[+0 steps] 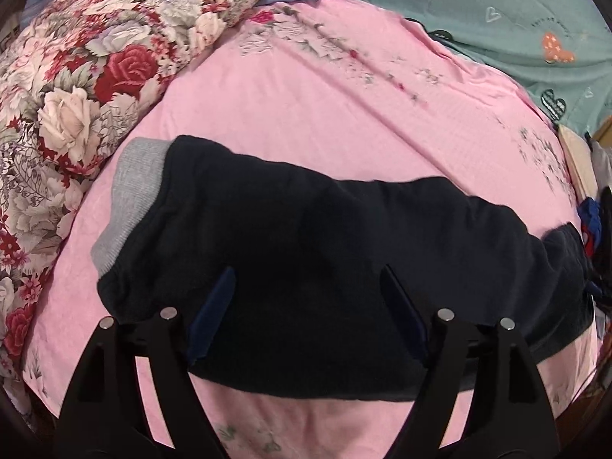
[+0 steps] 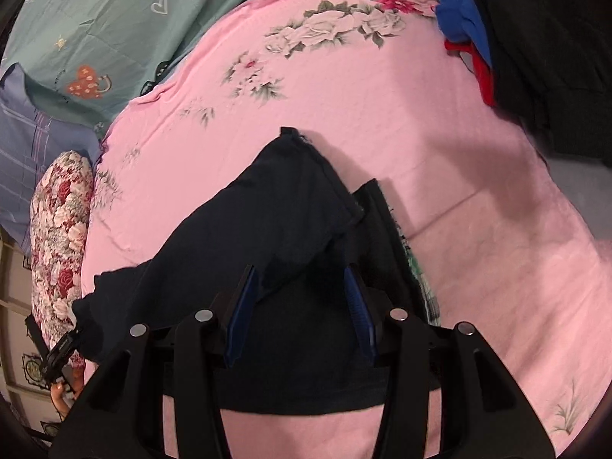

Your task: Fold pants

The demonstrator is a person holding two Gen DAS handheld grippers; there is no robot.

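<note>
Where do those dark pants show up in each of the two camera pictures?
Left wrist view: the dark pants stretch across the middle, grey waistband at the left end.
Right wrist view: the dark pants lie lower centre, running up to a point; no waistband visible.
Shared landmark: the rose-patterned quilt, at the left in both.

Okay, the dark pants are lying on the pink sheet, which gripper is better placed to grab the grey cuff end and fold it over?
Probably the left gripper: its view shows the grey cuff of the pants nearby; the right gripper sees none.
</note>
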